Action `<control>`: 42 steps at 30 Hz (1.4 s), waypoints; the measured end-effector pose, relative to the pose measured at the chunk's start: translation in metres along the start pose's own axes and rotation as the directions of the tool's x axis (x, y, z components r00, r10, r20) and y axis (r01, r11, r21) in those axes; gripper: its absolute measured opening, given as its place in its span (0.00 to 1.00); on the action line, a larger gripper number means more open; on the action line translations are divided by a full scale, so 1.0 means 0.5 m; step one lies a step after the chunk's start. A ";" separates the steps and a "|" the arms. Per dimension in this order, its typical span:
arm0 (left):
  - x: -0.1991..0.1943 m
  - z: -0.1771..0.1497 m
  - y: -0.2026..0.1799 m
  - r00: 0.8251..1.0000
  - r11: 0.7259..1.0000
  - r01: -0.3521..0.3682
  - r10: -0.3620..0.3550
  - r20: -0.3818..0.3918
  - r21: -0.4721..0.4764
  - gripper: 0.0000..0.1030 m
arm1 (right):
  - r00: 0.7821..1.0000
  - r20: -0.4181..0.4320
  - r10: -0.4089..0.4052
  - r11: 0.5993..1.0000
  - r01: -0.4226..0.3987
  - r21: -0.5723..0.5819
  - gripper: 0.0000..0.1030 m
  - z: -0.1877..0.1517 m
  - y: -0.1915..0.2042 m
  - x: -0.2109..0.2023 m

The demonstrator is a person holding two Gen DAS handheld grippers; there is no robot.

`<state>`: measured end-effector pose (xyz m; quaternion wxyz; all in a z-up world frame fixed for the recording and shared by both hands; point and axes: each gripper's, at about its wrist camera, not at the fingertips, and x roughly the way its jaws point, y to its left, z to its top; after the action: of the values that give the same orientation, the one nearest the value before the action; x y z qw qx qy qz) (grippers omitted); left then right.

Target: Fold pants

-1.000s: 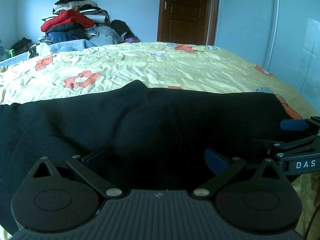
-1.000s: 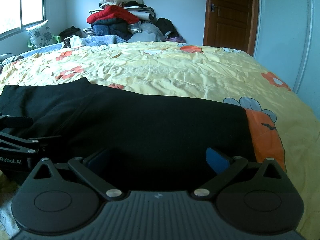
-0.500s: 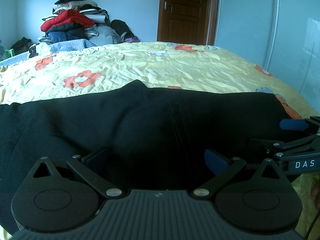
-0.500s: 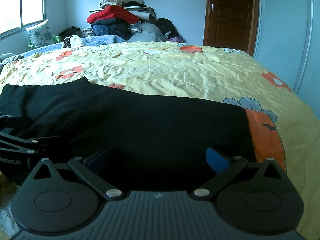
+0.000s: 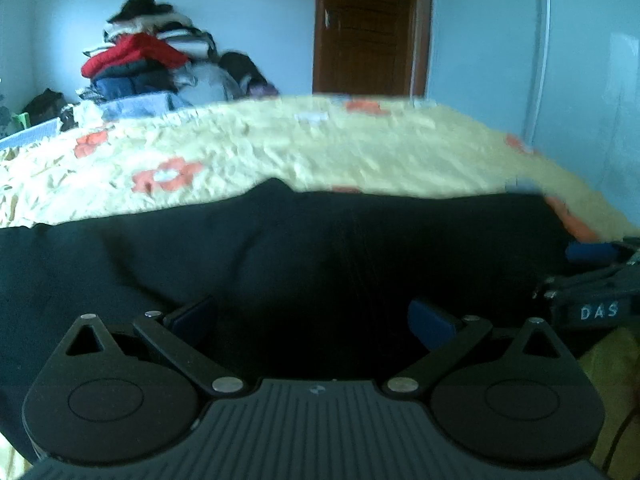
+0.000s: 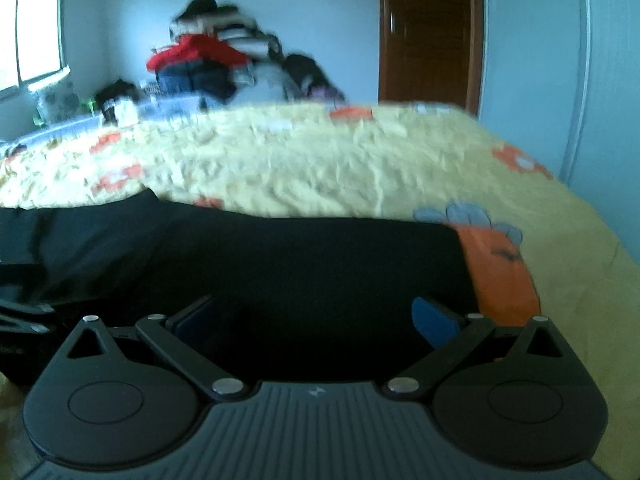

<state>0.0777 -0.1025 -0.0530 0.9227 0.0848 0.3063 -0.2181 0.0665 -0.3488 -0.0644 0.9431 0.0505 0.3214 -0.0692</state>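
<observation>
- Left wrist view: the black pants [image 5: 280,264] are being shown spread flat across the near part of the bed [image 5: 360,152], on its yellow flowered cover. The left tongs [image 5: 312,318] are being held low over the near edge of the cloth, pointing across the bed toward the door [image 5: 368,28]. The jaws are standing wide apart, with the blue pads [image 5: 430,320] either side of dark cloth and nothing being gripped. The right tongs [image 5: 592,276] are being seen at the right border, level with the left ones and near the end of the pants.
- Right wrist view: the right tongs [image 6: 316,318] are likewise being held low and level over the near edge, close to the right end of the pants [image 6: 300,264], beside an orange flower on the bed [image 6: 360,160]. The jaws are spread wide and nothing is being held. A pile of clothes [image 6: 208,64] is lying well apart, beyond the bed.
- Step, as judged: the first fold is being prepared and not yet started. The near edge needs to be pinched by both tongs, then lifted and carried over together.
</observation>
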 end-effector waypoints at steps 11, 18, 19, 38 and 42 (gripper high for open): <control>-0.005 -0.006 -0.002 1.000 1.000 -0.003 0.003 -0.001 0.008 1.00 | 0.999 -0.030 -0.011 0.997 0.009 -0.071 1.00 0.006 0.014 -0.002; -0.043 -0.009 0.021 1.000 1.000 0.008 -0.008 0.013 0.029 1.00 | 0.999 -0.003 0.035 0.999 -0.035 -0.040 1.00 -0.018 0.000 -0.014; -0.050 -0.009 0.029 1.000 0.999 -0.012 0.012 0.017 0.033 1.00 | 0.999 -0.015 0.044 0.998 -0.045 -0.045 1.00 -0.017 -0.002 -0.018; -0.176 -0.032 0.430 0.911 0.880 -0.403 0.411 -0.021 -0.251 1.00 | 0.930 0.166 0.328 0.748 -0.148 -0.647 1.00 0.064 0.417 -0.125; -0.201 -0.059 0.530 0.922 0.825 -0.380 0.374 -0.101 -0.419 0.99 | 0.896 0.124 0.426 0.621 -0.190 -0.760 0.98 0.024 0.516 -0.147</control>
<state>0.1102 0.1774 -0.0101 0.9409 -0.0606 0.3305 0.0419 0.0581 -0.0892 0.0036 0.9172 -0.2860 0.1651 0.2231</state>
